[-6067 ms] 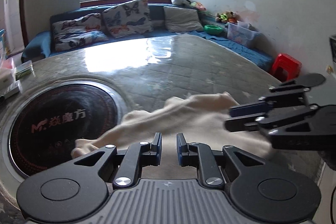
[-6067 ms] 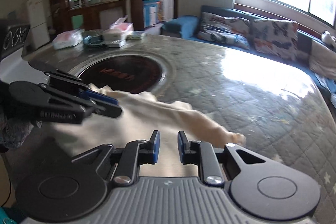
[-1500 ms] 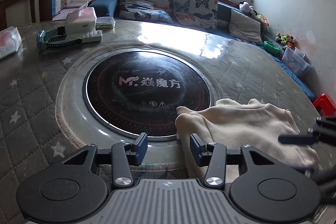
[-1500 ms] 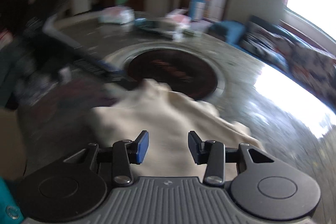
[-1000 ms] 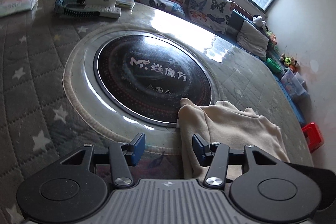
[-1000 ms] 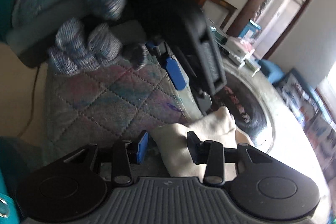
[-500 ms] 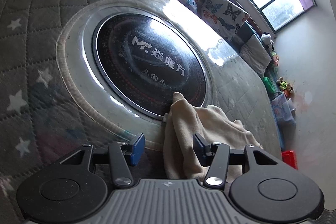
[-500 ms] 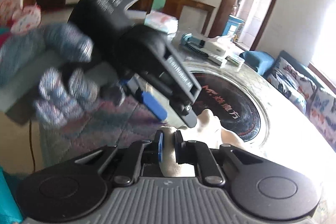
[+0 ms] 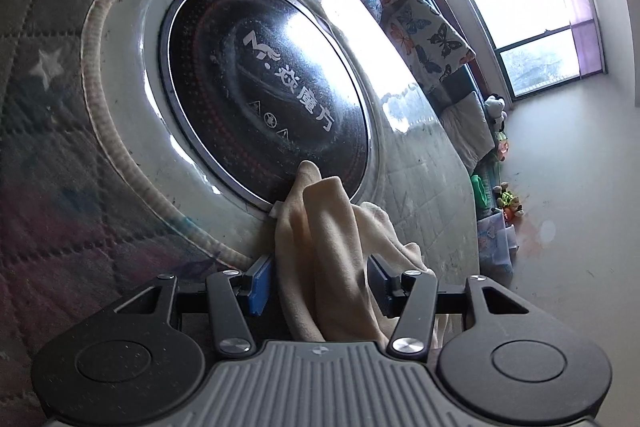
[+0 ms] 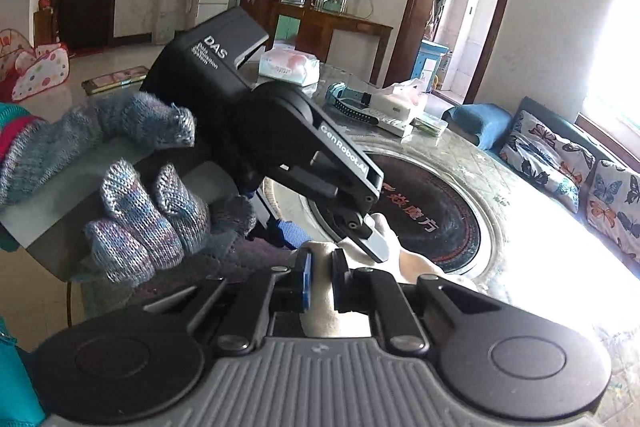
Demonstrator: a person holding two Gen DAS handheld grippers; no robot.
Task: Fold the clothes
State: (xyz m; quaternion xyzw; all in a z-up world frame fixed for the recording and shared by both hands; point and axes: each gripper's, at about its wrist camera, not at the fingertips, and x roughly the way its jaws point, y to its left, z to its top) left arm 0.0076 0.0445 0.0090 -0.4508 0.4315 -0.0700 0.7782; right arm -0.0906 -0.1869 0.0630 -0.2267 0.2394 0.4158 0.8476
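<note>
Right now the cream garment (image 9: 328, 251) lies bunched at the near edge of the black round hotplate (image 9: 256, 87) on the quilted table (image 9: 48, 147). Left gripper (image 9: 318, 285) is half open w/ cloth between its fingers; can't tell if the pads press it. Right gripper (image 10: 320, 281) is pinched narrow on a fold of the garment (image 10: 320, 301), just beside the left one, held by a gloved hand (image 10: 132, 195).

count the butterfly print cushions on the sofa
2, side by side along the sofa under the window: one butterfly cushion nearer the sofa's blue end, the other butterfly cushion at the picture's right edge. More may lie beyond the frame.
</note>
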